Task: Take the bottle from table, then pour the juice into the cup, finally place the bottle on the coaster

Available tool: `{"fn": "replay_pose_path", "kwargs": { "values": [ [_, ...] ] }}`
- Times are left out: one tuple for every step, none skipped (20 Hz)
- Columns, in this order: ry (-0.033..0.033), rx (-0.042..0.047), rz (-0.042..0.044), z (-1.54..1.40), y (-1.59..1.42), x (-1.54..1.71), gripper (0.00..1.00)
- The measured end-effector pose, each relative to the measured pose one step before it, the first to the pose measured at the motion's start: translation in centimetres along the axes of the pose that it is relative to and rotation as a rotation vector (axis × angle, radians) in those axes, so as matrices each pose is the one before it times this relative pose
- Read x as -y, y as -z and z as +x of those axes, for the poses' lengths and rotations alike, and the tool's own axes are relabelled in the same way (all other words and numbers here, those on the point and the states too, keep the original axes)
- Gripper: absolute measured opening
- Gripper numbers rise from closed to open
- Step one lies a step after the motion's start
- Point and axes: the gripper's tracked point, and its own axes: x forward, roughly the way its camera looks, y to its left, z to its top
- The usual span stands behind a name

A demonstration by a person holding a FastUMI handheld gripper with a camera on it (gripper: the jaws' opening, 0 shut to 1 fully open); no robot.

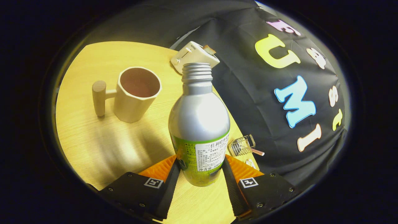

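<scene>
A silver metal bottle (199, 121) with a green label and an open threaded neck stands between my fingers, lifted and tilted a little over the wooden table (93, 140). My gripper (200, 169) is shut on the bottle, both fingers pressing its lower sides. Beyond the bottle and to the left stands a beige faceted cup (136, 93) with a wooden peg handle, upright, its dark inside showing.
A small white toaster (194, 56) with a slice in it sits at the table's far edge, behind the bottle's neck. A little wire holder (242, 145) lies near the table's right edge, by the right finger. The black cloth wall hangs to the right.
</scene>
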Motion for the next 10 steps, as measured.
{"fn": "replay_pose_path", "kwargs": {
  "values": [
    [0.0011,-0.00785,-0.01362,0.064,-0.043,-0.172,0.75],
    [0.00316,-0.00694,-0.01813,-0.004,-0.084,-0.094,0.75],
    [-0.0009,-0.0062,-0.02034,0.05,-0.164,-0.142,0.75],
    [-0.00236,-0.00741,-0.02341,0.079,-0.114,-0.175,0.75],
    [0.00282,-0.00785,-0.02691,0.129,-0.11,-0.101,0.75],
    [0.00173,-0.00849,-0.02737,0.028,-0.15,0.023,0.75],
    [0.00346,-0.00743,-0.0237,0.098,-0.155,-0.001,0.75],
    [0.00335,-0.01038,-0.01887,-0.025,-0.151,0.086,0.75],
    [-0.00028,-0.01249,-0.01566,0.097,-0.102,-0.088,0.75],
    [-0.00049,-0.00768,-0.01378,-0.015,-0.202,0.152,0.75]
  ]
}}
